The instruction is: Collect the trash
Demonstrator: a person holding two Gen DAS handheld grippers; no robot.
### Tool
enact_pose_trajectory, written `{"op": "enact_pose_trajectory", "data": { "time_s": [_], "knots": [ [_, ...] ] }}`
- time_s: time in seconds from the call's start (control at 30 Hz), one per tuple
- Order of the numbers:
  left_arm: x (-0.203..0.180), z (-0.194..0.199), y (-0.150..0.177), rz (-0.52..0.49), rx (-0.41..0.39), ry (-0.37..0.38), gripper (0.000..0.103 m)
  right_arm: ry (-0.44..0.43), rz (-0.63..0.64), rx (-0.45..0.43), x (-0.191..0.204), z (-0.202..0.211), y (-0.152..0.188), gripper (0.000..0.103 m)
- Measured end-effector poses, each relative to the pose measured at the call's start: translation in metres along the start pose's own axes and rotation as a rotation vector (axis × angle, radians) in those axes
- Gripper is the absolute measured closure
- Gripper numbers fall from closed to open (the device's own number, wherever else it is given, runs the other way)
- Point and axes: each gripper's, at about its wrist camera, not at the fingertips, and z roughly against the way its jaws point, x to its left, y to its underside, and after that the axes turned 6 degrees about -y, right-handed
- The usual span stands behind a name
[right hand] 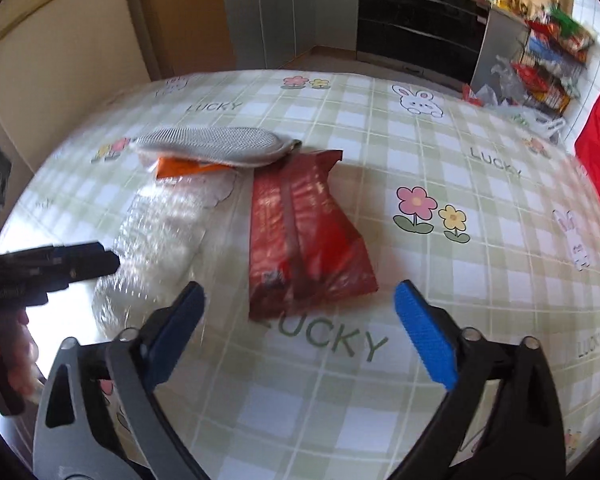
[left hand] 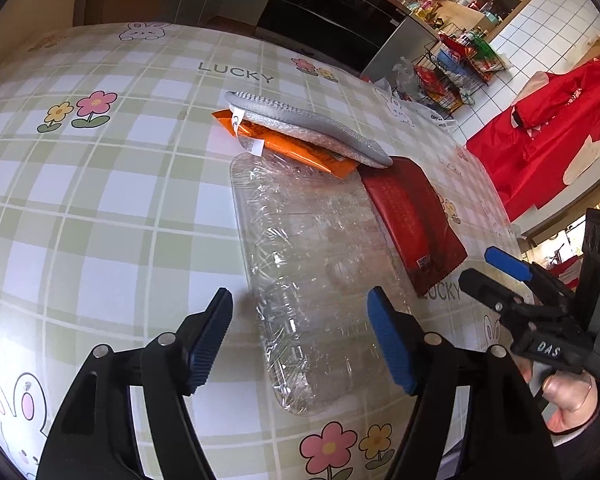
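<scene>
Bare tablecloth right of red packet; bottle crowds its left.

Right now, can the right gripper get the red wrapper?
Probably yes. The right gripper is open, with the red wrapper lying flat just ahead between its fingers and nothing on top of its near end.

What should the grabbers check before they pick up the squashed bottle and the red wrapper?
1. Left gripper open: ok.
2. Squashed clear bottle between its fingers: ok, they sit either side.
3. Right gripper open: ok.
4. Red wrapper lined up ahead of it: ok, not yet between the fingers.
5. Orange wrapper free: not ok, the grey pad lies on it.
6. Trash bin in sight: cannot tell.
</scene>
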Motion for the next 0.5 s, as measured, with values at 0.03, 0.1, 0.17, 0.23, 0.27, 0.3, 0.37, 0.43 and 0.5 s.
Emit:
{"op": "enact_pose_trajectory", "data": {
  "time_s": [0.03, 0.1, 0.17, 0.23, 0.27, 0.3, 0.37, 0.43, 0.5],
  "knots": [
    [0.0, -0.002, -0.001, 0.001, 0.0, -0.006, 0.035, 0.026, 0.015, 0.001, -0.001, -0.002, -0.003, 0.024],
    [0.002, -0.003, -0.003, 0.016, 0.0, -0.007, 0.035, 0.074, 0.049, -0.024, -0.003, -0.003, -0.008, 0.022],
    [0.004, -0.004, -0.004, 0.02, -0.001, -0.016, 0.035, 0.055, 0.037, -0.024, -0.011, -0.01, -0.016, 0.022],
    [0.004, -0.005, -0.004, 0.015, -0.004, -0.021, 0.034, 0.029, 0.019, 0.006, -0.017, -0.023, -0.024, 0.022],
    [0.003, -0.006, -0.004, 0.01, -0.003, -0.026, 0.034, 0.018, 0.018, 0.012, -0.018, -0.03, -0.028, 0.022],
    [0.002, -0.006, -0.004, 0.009, -0.002, -0.03, 0.033, 0.01, 0.022, 0.016, -0.018, -0.036, -0.032, 0.022],
    [0.001, -0.006, -0.004, 0.014, 0.002, -0.029, 0.031, -0.005, 0.028, 0.031, -0.016, -0.048, -0.04, 0.022],
    [0.0, -0.007, -0.006, 0.016, 0.006, -0.034, 0.029, -0.016, 0.043, 0.06, -0.012, -0.059, -0.046, 0.022],
    [-0.003, -0.008, -0.007, 0.018, 0.011, -0.039, 0.023, 0.002, 0.087, 0.113, -0.006, -0.069, -0.046, 0.026]
  ]
}}
